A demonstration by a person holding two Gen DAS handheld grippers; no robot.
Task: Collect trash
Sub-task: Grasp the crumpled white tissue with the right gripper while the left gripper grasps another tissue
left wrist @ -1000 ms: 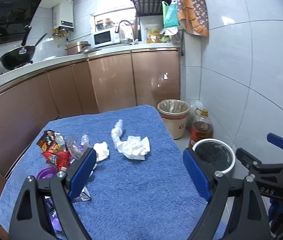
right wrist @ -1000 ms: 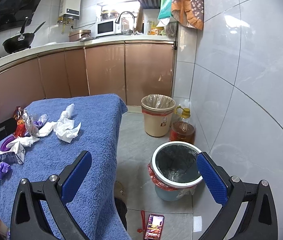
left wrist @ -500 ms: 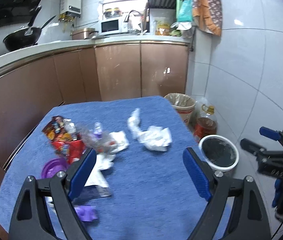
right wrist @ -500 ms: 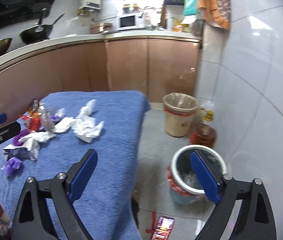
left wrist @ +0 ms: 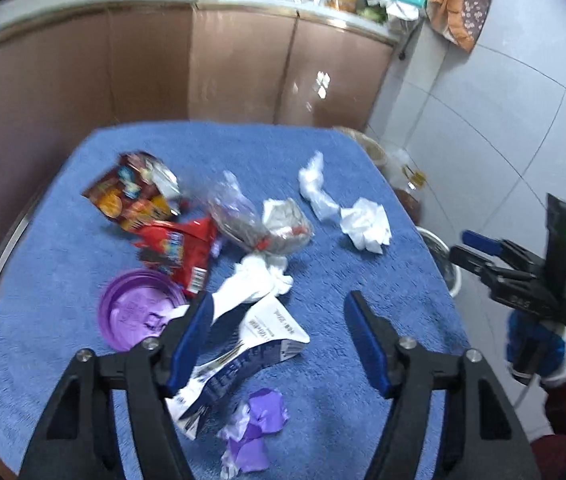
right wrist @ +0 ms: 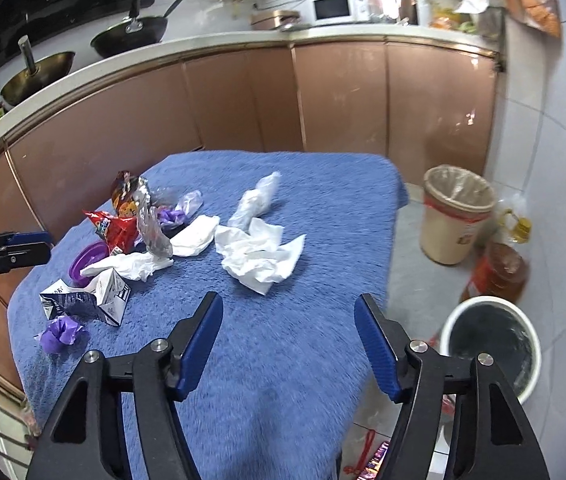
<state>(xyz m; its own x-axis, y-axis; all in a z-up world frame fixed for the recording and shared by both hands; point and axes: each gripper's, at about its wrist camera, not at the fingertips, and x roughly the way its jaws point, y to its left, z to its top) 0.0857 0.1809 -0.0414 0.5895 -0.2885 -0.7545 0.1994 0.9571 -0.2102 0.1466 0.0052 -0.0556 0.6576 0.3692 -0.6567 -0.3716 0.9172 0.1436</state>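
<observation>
Trash lies on the blue towel-covered table (left wrist: 323, 160): red snack wrappers (left wrist: 171, 248), a purple lid (left wrist: 135, 312), a clear plastic bag (left wrist: 251, 220), white tissues (left wrist: 365, 224), a crushed carton (left wrist: 259, 340) and a purple wrapper (left wrist: 255, 420). My left gripper (left wrist: 281, 340) hovers over the carton and a tissue (left wrist: 259, 280), its jaws closing without pressing on either. My right gripper (right wrist: 289, 344) hangs over bare towel short of the big tissue (right wrist: 259, 256), jaws also closing with nothing between them. Each gripper shows in the other's view, right gripper (left wrist: 469, 248) and left gripper (right wrist: 37, 245).
On the floor right of the table stand a white-rimmed bin (right wrist: 491, 344) with a dark liner, a beige bin (right wrist: 457, 216) and an oil bottle (right wrist: 503, 268). Brown cabinets (right wrist: 243, 100) run behind the table. A tiled wall (right wrist: 555, 160) closes the right side.
Both grippers have moved toward the table and tipped downward, so the trash fills more of each view. Both pairs of jaws stand narrower than before.
</observation>
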